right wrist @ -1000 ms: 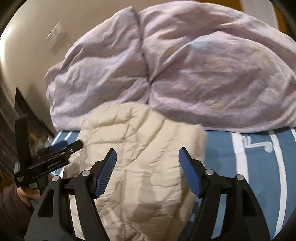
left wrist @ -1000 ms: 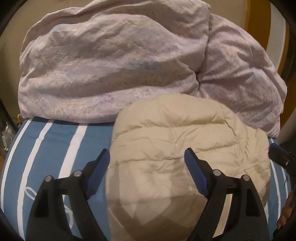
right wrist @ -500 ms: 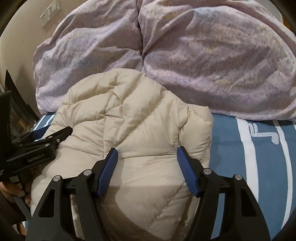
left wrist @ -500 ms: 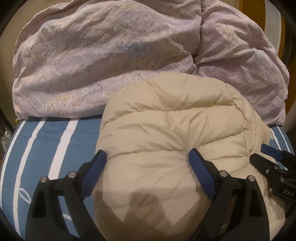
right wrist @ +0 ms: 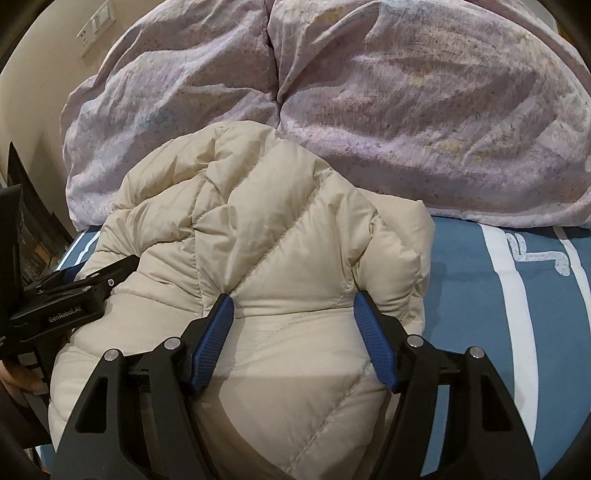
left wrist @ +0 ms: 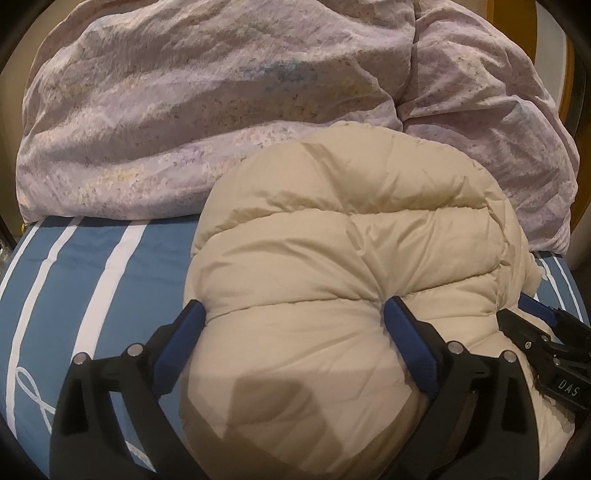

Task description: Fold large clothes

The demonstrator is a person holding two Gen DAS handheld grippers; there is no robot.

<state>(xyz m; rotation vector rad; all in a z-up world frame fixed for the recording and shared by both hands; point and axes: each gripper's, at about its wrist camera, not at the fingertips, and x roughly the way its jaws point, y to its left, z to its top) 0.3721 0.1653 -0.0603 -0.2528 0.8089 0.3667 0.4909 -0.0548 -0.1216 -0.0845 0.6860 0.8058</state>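
Note:
A cream puffer jacket (left wrist: pixel 351 258) lies bundled on the blue striped bed sheet (left wrist: pixel 92 266); it also shows in the right wrist view (right wrist: pixel 280 236). My left gripper (left wrist: pixel 291 321) is open, its blue pads pressing into the jacket's padding on either side of a bulge. My right gripper (right wrist: pixel 293 310) is open too, its pads against the jacket's near edge. The right gripper shows at the right of the left wrist view (left wrist: pixel 546 343), and the left gripper at the left of the right wrist view (right wrist: pixel 70 295).
A large crumpled lilac duvet (left wrist: pixel 221 103) fills the back of the bed, touching the jacket's far edge; it also shows in the right wrist view (right wrist: pixel 406 103). The sheet (right wrist: pixel 498 295) extends to the right. A wall switch (right wrist: pixel 94 27) is on the wall at upper left.
Both grippers have moved down and forward onto the jacket, and the jacket now bulges between the fingers of each. The right gripper's fingers have narrowed slightly.

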